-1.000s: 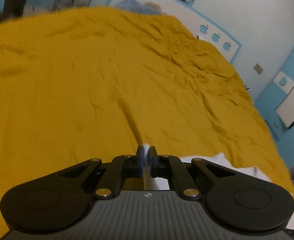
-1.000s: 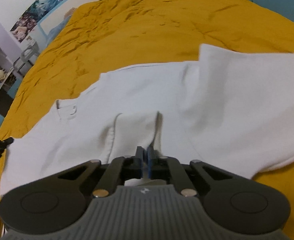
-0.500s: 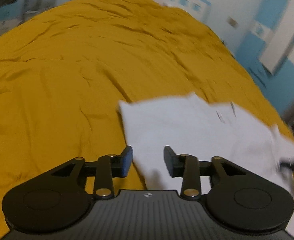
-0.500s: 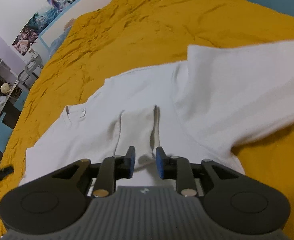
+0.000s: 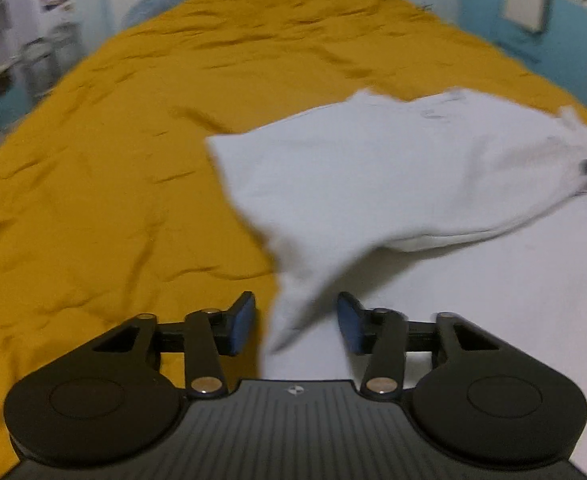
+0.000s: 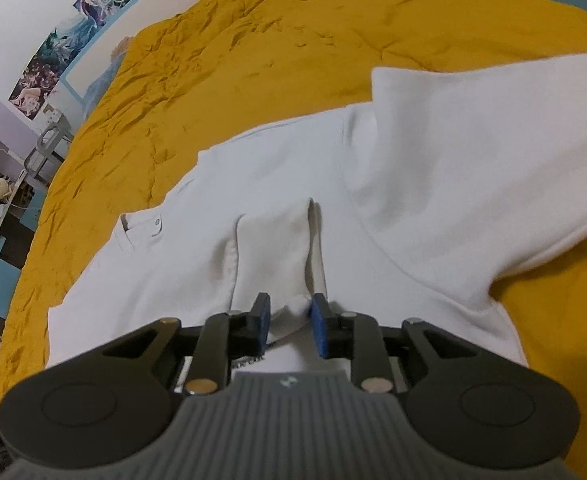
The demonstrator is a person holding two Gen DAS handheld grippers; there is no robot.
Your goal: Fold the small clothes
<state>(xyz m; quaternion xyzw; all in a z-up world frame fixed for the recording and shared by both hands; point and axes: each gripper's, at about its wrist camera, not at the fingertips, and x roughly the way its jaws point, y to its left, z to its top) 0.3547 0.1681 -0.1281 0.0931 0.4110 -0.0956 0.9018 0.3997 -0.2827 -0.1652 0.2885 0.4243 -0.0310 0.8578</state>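
Through my left wrist camera, my left hand-held gripper [image 5: 295, 324] sits at the bottom centre, its blue pads apart and closing, with a hanging corner of the small white cotton garment [image 5: 393, 176] dipping between them but not yet pressed; it is released for now. The garment spreads from that corner toward the right and upper right of the frame over the mustard-yellow bed cover [image 5: 113, 160], so the cloth lies ahead and to the right of this gripper. Through my right wrist camera, my right hand-held gripper [image 6: 289, 322] is at lower centre, its pads also closing around a small bunched fold of the same garment [image 6: 293, 200] that rises between them; I judge they are not clamped yet. The garment's long axis runs from lower left to upper right across the frame, a wide flap lying folded over at the right. My right hand is the one nearer the garment's middle; the left works its edge.
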